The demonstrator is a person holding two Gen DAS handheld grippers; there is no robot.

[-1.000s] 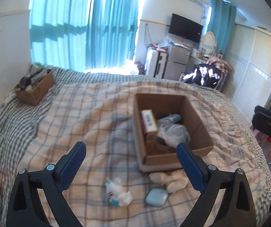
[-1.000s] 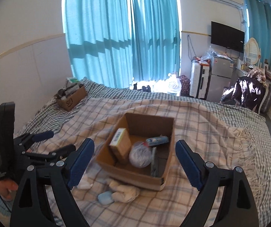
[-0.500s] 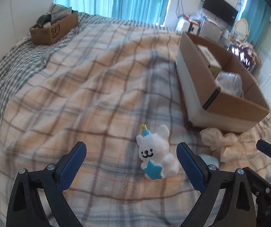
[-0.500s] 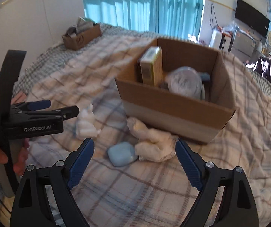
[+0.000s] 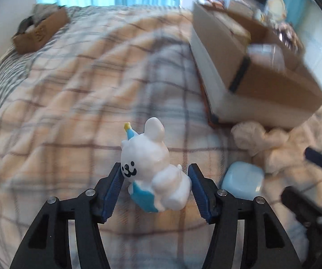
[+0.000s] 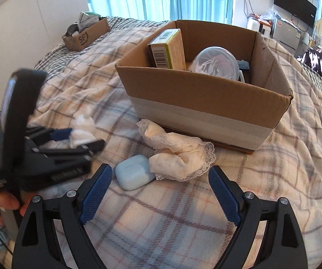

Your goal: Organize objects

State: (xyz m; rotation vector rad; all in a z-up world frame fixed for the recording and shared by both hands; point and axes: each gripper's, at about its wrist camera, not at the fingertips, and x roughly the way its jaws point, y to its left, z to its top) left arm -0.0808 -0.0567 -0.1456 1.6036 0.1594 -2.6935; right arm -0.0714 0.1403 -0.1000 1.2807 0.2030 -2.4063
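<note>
Both claws have dropped from high over the bed to just above the blanket, and the left claw now straddles the toy, which earlier lay clear ahead of it. Its jaws are closing with the toy between them; whether the pads press yet I cannot tell. The toy lies on its side, near the front corner of the box. It looks hard, glossy and light, so likely slippery: a squeeze across the round body, low and centred, seems safest, away from the thin hat and ears. The right claw hangs open and empty. Just ahead of it sits the blue case, touching the lace cloth, soft and limp, which lies against the box's front wall. Beyond the box, a smaller carton rests at the bed's far edge.
</note>
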